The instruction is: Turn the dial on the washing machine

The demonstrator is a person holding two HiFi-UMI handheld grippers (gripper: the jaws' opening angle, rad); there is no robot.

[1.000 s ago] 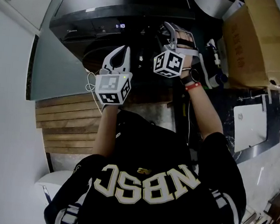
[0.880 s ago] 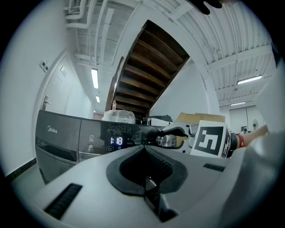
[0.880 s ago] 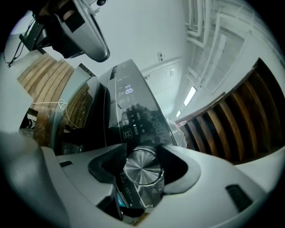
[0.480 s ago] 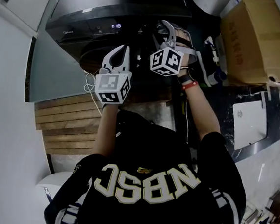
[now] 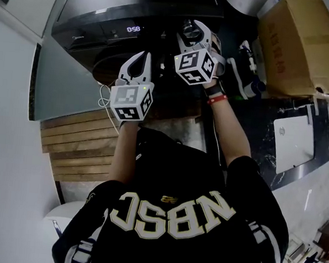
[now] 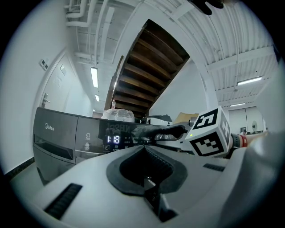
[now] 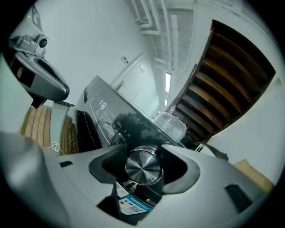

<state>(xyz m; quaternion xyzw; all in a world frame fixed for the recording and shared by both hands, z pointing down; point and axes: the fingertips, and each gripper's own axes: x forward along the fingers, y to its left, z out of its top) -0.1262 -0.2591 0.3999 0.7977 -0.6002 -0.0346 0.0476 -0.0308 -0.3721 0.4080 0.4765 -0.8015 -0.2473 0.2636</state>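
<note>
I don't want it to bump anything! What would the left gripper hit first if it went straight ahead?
Probably the washing machine's control panel, near its lit display. The left gripper points at it; depth is hard to judge.

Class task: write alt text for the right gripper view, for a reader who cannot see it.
The right gripper's jaws are closed around a round silver dial on the dark control panel of a washing machine, which appears tilted in this view. A lit display glows further along the panel, and the underside of a wooden staircase rises behind.
</note>
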